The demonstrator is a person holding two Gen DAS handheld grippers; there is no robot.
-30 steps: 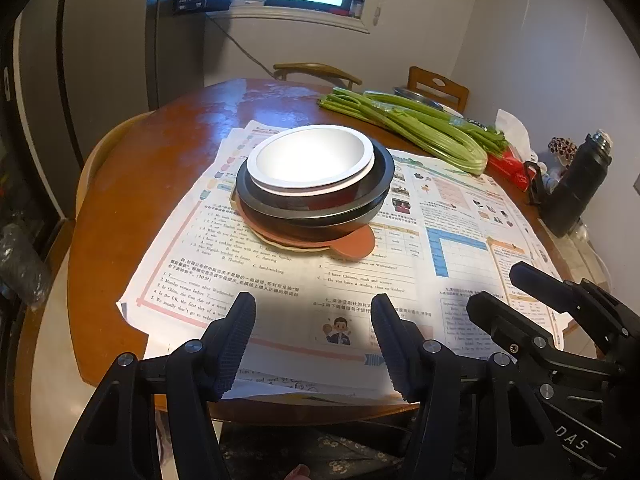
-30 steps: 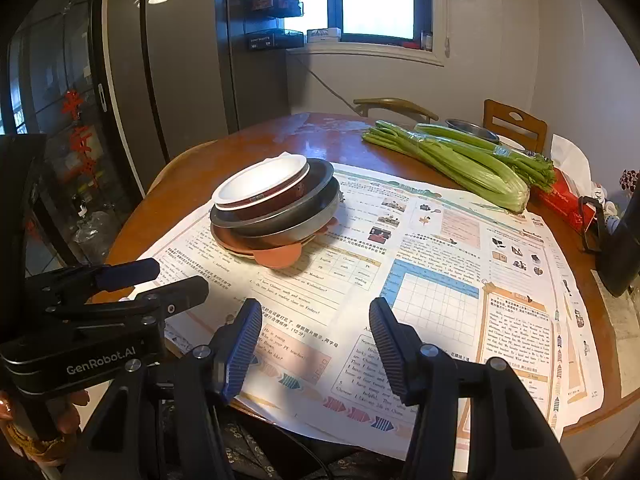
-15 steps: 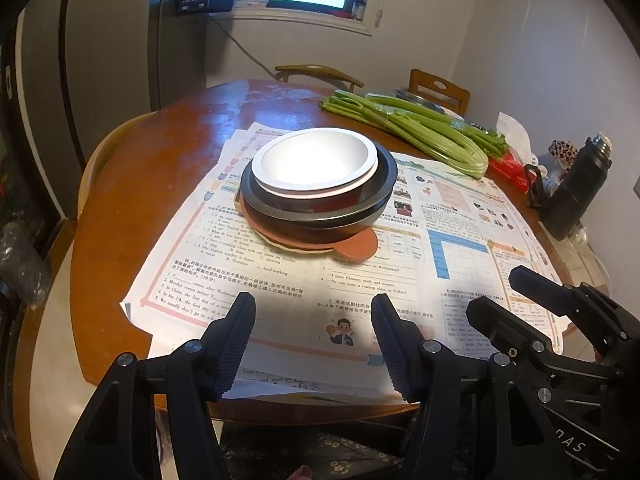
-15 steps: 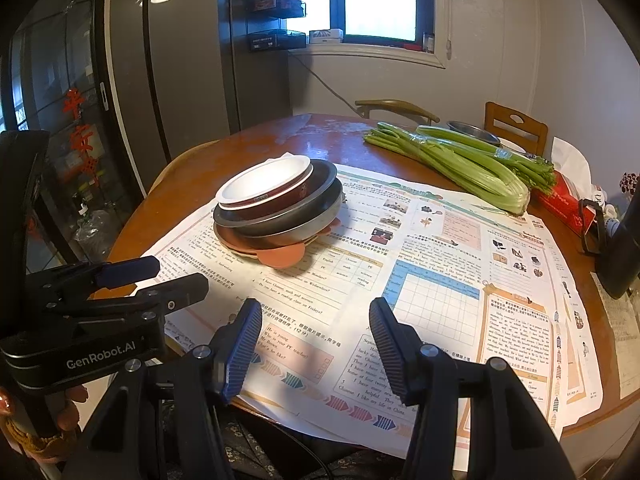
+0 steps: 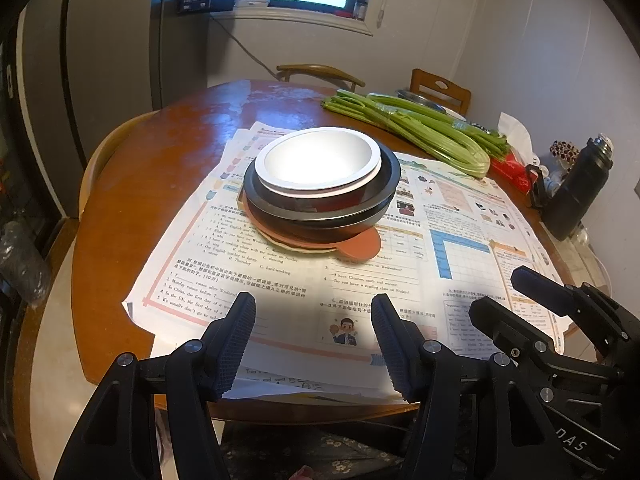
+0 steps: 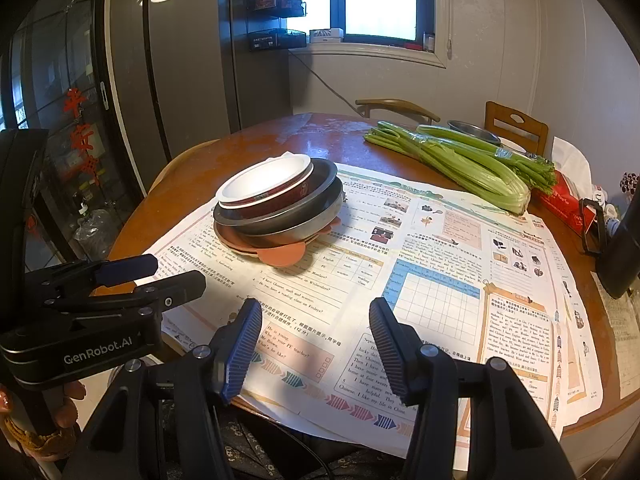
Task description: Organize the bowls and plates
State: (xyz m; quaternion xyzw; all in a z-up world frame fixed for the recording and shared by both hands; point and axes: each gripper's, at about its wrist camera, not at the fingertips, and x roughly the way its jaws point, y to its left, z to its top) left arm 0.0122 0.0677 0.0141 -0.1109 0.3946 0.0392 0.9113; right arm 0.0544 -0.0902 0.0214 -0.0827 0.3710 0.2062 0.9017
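Stack of dishes sits on printed paper sheets spread over a round wooden surface. Landmark = the stack. Top of stack: white bowl, nested in a red-sided bowl, inside two dark metal plates, all on an orange plate with a tab handle at the bottom. Stack looks slightly tilted in the right wrist view.

Left gripper hangs near the surface edge, in front of the stack, well apart from it; jaws open, nothing between them, only paper below. Right gripper also in front of the stack and off to its right, well apart; jaws open, empty.

Behind and right of the stack: celery bunches lying on the surface. Far right of the stack: dark flask, upright. Red packet just past the celery ends. Two wooden chairs behind the surface. A hand holds the left gripper's handle, seen in the right wrist view.
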